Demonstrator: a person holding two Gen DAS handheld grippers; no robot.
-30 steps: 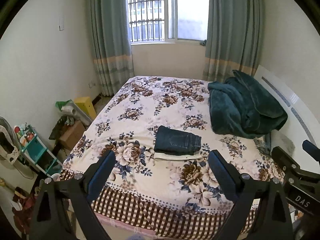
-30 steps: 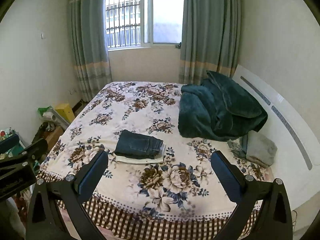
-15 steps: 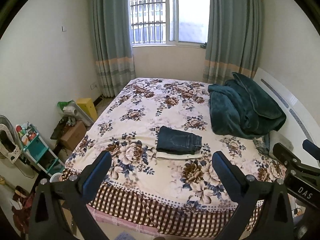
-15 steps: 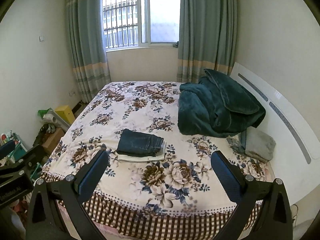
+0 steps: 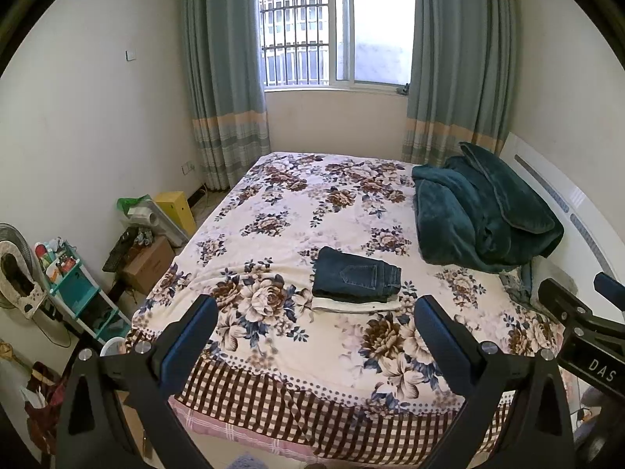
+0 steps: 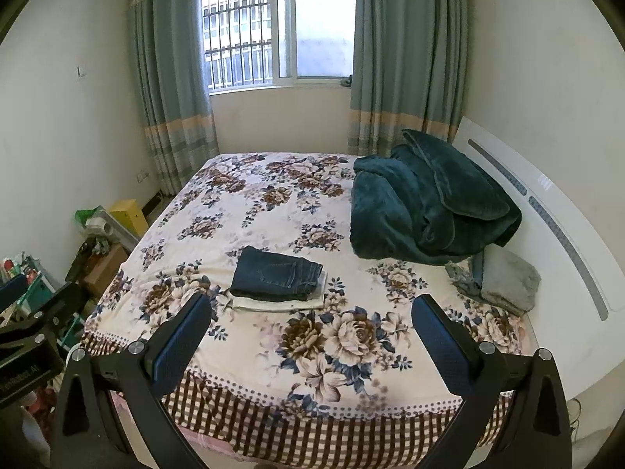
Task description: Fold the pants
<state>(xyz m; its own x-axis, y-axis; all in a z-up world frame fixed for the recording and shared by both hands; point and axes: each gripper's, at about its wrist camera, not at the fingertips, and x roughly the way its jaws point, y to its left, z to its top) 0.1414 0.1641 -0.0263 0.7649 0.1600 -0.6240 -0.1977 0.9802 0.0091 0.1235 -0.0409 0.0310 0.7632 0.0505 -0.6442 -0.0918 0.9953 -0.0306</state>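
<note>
Dark blue jeans (image 5: 356, 276) lie folded in a compact stack on top of a folded white garment (image 5: 353, 305) on the flowered bedspread (image 5: 297, 211); the stack also shows in the right wrist view (image 6: 278, 275). My left gripper (image 5: 314, 322) is open and empty, held back from the bed's near edge, well short of the jeans. My right gripper (image 6: 310, 324) is open and empty too, equally far back. Each gripper's body shows at the edge of the other's view.
A dark teal blanket (image 6: 429, 203) is heaped at the bed's right by the white headboard (image 6: 547, 211), with a grey cloth (image 6: 508, 279) beside it. Boxes (image 5: 150, 262), a yellow bin (image 5: 175, 209) and a teal shelf (image 5: 74, 285) crowd the floor on the left.
Both grippers have drawn back and up from the bed, so the bed and folded stack look smaller and farther away. The jeans have not moved.
</note>
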